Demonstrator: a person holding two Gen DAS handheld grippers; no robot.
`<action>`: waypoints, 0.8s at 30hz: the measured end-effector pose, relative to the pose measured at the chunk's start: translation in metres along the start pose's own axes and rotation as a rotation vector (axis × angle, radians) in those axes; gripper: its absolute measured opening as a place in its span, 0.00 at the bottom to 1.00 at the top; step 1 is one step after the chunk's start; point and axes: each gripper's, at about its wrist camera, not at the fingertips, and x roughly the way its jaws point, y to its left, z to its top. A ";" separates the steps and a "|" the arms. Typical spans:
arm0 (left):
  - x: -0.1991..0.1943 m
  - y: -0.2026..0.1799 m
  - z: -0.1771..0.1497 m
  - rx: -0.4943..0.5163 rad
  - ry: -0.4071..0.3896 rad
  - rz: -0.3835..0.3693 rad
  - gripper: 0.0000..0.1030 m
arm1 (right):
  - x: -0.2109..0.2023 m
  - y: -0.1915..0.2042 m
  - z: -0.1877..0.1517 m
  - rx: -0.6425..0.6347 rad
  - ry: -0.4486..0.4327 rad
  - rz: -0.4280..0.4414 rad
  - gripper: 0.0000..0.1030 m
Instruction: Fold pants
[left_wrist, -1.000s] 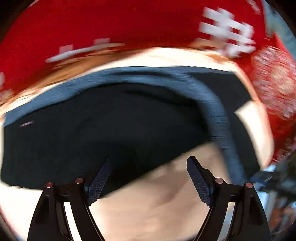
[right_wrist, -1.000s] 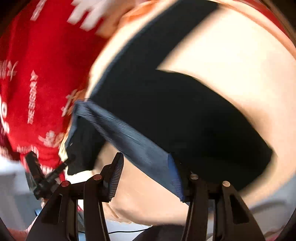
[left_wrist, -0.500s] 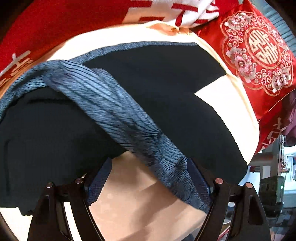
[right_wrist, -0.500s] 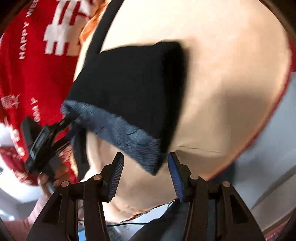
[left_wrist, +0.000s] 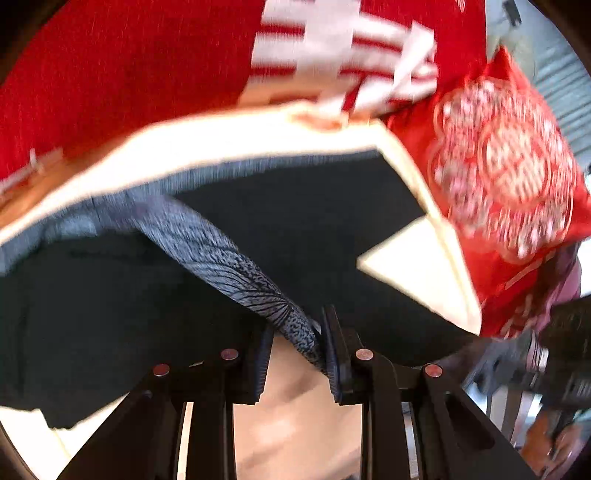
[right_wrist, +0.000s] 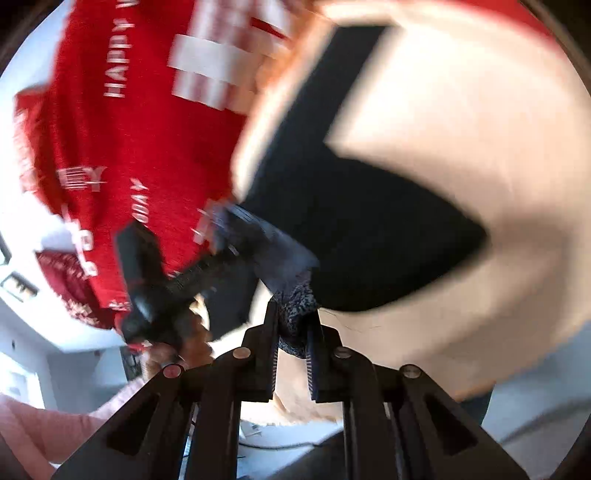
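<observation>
The black pants (left_wrist: 295, 229) lie spread on a cream cloth surface (left_wrist: 421, 266). Their grey patterned waistband (left_wrist: 221, 254) runs diagonally down into my left gripper (left_wrist: 295, 354), which is shut on it. In the right wrist view the pants (right_wrist: 354, 206) stretch away across the cream surface (right_wrist: 480, 129). My right gripper (right_wrist: 293, 339) is shut on a bunched grey end of the waistband (right_wrist: 295, 302). The left gripper (right_wrist: 177, 284) shows there at the left, gripping the same waistband. Both views are motion blurred.
A red blanket with white lettering (left_wrist: 147, 66) lies behind the cream surface. A red embroidered cushion (left_wrist: 517, 173) sits at the right. The red blanket (right_wrist: 129, 147) fills the left of the right wrist view. A pale floor shows beyond the surface's edge (right_wrist: 535, 406).
Both grippers were open around the waistband and have closed on it. The views have shifted, and the waistband is now pulled taut between the two grippers.
</observation>
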 end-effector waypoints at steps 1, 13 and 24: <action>-0.001 -0.001 0.010 -0.001 -0.021 0.007 0.27 | -0.001 0.009 0.021 -0.027 -0.012 0.005 0.13; -0.005 0.053 0.058 -0.061 -0.128 0.306 0.76 | 0.053 0.026 0.240 -0.239 -0.022 -0.415 0.27; 0.027 0.130 0.009 -0.239 0.010 0.517 0.76 | 0.055 -0.038 0.179 -0.107 -0.005 -0.560 0.51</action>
